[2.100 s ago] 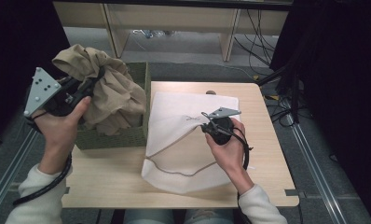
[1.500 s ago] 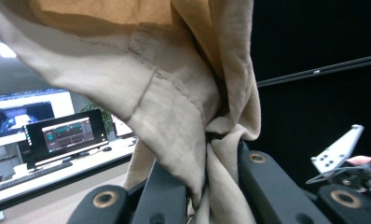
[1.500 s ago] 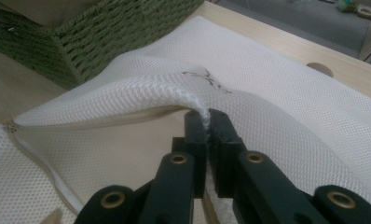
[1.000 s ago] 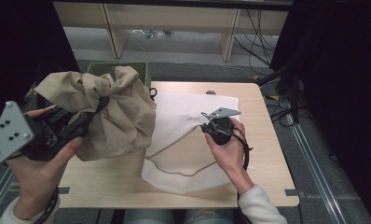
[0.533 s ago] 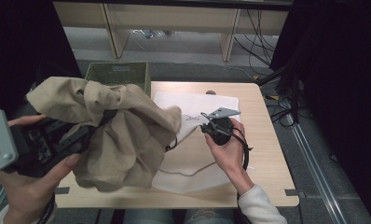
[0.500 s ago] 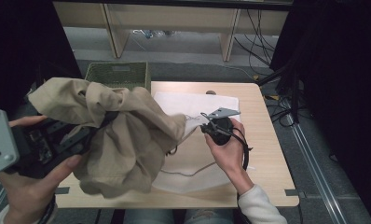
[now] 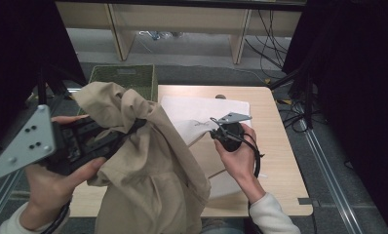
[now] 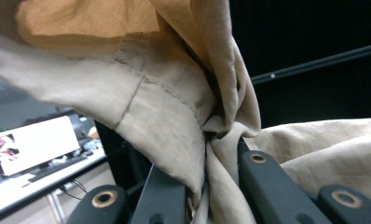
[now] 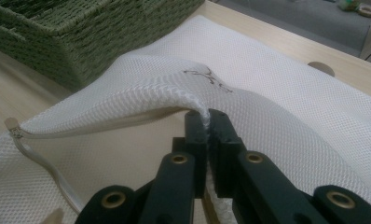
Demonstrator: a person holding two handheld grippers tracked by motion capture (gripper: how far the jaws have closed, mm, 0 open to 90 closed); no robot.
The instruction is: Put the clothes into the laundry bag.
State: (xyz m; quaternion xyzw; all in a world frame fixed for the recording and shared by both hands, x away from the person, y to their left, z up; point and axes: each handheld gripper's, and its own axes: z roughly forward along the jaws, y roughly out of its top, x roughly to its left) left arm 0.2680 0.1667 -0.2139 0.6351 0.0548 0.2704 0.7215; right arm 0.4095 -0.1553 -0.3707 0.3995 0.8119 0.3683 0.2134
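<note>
The beige garment was held clamped in the left hand-held gripper, bunched between the jaws and hanging above the left part of the desk, partly over the white mesh bag. The bag lay flat on the desk beside the green woven basket. Its upper opening edge was pinched and lifted by the right hand-held gripper, jaws together on the mesh.

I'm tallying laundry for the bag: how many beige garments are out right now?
1. The beige garment hangs from the left tongs, draped over the table's near-left edge beside the white mesh bag. The green basket is partly hidden, so more may be inside.
</note>
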